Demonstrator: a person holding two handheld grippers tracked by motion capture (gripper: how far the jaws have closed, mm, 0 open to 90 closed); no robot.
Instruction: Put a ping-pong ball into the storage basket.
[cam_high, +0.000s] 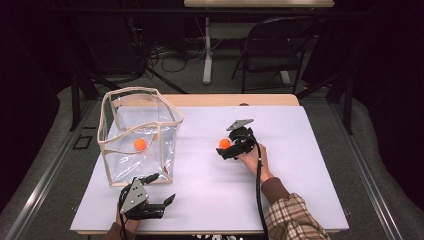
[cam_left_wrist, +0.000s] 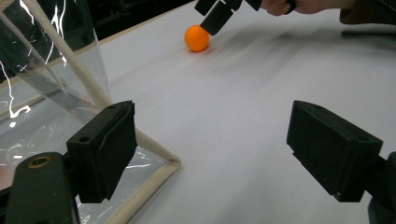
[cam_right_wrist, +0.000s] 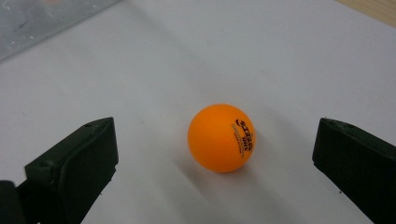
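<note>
On the white table top (cam_high: 210, 185), centre-right: one orange ball (cam_high: 225, 143), printed with dark lettering, resting loose on the surface.

Right gripper (cam_high: 231, 148): at 3 o'clock of the ball in the high view, jaws wide apart and holding nothing; in the right gripper view the ball (cam_right_wrist: 222, 137) lies between the two jaws, touching neither (nearer the left one by a little).

Left gripper (cam_high: 162, 204): at 6 o'clock on the table, jaws likewise spread wide and empty, just beside the near corner of the bag.

Clear plastic bag (cam_high: 141, 135), cream-trimmed, standing open at 9 o'clock of the loose ball, well apart from it. Contents: a second orange ball (cam_high: 140, 144).

Step in hand, by judgement: closing on the loose ball for transfer to the bag.

Risks noted:
- Ball is light and round; a jaw arriving first on one side would likely nudge it, sending it rolling off across the table.
- An off-centre pinch could squirt it out forward.
- Bag walls are limp; a carried ball clipping the rim could fold the opening shut.
</note>
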